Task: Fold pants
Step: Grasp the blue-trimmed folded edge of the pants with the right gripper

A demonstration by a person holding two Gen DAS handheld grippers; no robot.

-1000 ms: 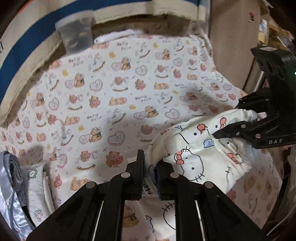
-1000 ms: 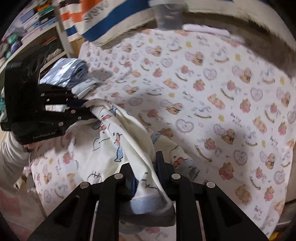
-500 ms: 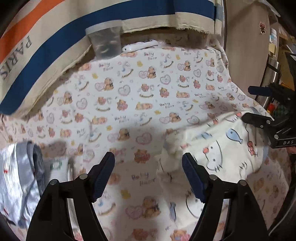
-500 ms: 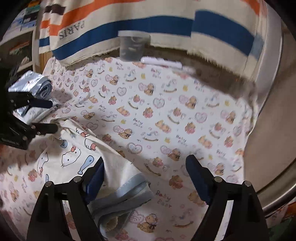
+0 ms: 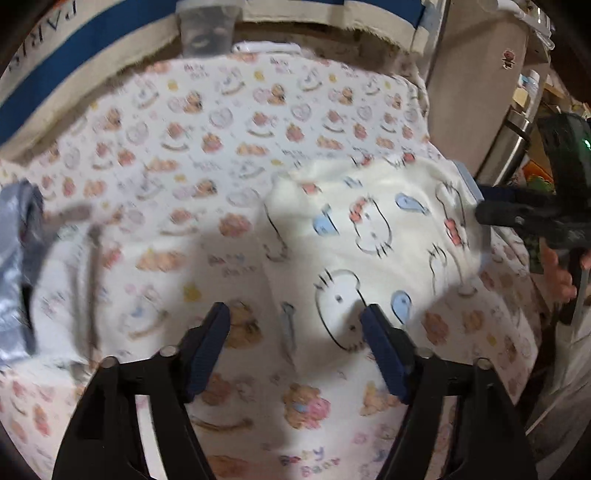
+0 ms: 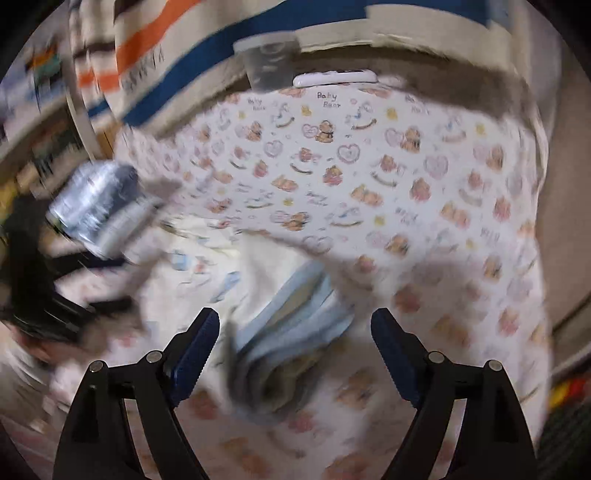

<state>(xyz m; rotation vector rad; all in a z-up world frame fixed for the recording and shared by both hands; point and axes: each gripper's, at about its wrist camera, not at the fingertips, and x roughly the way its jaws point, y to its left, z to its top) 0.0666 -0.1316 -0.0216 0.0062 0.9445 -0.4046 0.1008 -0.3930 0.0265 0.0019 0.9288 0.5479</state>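
Observation:
The cream cartoon-print pants (image 5: 369,229) lie folded on the bear-print sheet (image 5: 221,129). My left gripper (image 5: 295,321) hovers over their near left edge. Its jaws are closing, with that edge between them but the pads apart from the cloth. In the right wrist view the pants (image 6: 207,266) show a stacked light-blue band (image 6: 303,306) just ahead of my right gripper (image 6: 295,332), which stands open and holds nothing. The right gripper (image 5: 517,218) also shows at the pants' far right edge. The left gripper (image 6: 55,288) is a dark blur at the left.
A folded silver-grey garment (image 5: 14,258) (image 6: 92,199) lies at the sheet's left side. A clear plastic cup (image 5: 207,33) (image 6: 269,62) and a white remote (image 5: 266,48) (image 6: 336,78) sit at the back edge. A striped cloth (image 6: 147,48) hangs behind.
Both grippers let go of the pants and drew back. The pants dropped from a lifted fold to lying flat. The left jaws have narrowed since half a second ago.

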